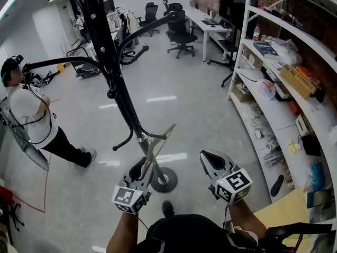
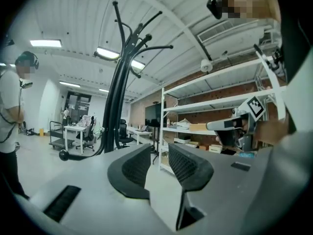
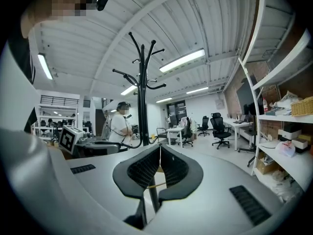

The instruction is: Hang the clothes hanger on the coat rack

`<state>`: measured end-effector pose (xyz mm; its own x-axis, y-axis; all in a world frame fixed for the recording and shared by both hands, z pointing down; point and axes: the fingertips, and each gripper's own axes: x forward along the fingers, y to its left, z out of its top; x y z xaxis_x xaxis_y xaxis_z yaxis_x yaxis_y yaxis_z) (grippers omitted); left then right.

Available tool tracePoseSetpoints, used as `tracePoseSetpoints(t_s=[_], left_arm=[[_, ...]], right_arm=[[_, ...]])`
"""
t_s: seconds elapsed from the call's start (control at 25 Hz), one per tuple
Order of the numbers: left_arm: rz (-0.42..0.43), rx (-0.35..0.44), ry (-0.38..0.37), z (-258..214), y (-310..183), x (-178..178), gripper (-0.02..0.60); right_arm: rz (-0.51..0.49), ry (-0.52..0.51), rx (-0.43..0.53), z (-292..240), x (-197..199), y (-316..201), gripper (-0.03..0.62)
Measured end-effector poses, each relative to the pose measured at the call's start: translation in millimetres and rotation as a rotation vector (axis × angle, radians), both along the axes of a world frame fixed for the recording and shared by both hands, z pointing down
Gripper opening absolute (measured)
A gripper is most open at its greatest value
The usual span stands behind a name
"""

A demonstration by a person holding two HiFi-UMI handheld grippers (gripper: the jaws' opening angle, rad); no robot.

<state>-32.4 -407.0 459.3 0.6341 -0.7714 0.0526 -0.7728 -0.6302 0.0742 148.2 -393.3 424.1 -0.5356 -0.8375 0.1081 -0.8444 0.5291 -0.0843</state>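
The black coat rack rises from a round base on the floor straight ahead; it also shows as the coat rack and the coat rack. A pale, thin clothes hanger slants against the pole low down, by a short lower hook. Its lower end overlaps my left gripper in the head view. My left gripper is open with nothing between the pads. My right gripper is to the right of the pole, apart from the hanger. In its own view the right gripper is shut, tips together, holding nothing that I can see.
A person in a white shirt stands left of the rack. White shelving loaded with boxes and small items runs down the right side. Office chairs and desks stand at the back. A wooden tabletop corner lies at the bottom right.
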Motion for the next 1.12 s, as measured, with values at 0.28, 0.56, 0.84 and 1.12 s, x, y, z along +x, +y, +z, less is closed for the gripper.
tracePoseSetpoints(t_s=[0.28,0.56,0.84,1.12], left_arm=[[-0.014,0.001,0.043,-31.4,60.1,6.9,0.021],[-0.019,-0.012,0.092,-49.4,103.1,12.4,0.002],[0.042,0.070,0.078,-75.7,144.9,3.5,0.000],[0.061,0.098,0.064,-80.4,201.0,-34.1,0.000]], right_arm=[[-0.050,-0.021,0.031,-8.7,13.6,41.6,0.008],[-0.079,-0.046,0.043,-11.5,18.2,63.6,0.008],[-0.086,-0.033,0.103,-34.4,4.1,87.6,0.008],[-0.086,0.014,0.107,-37.1,-42.2,135.0,0.008]])
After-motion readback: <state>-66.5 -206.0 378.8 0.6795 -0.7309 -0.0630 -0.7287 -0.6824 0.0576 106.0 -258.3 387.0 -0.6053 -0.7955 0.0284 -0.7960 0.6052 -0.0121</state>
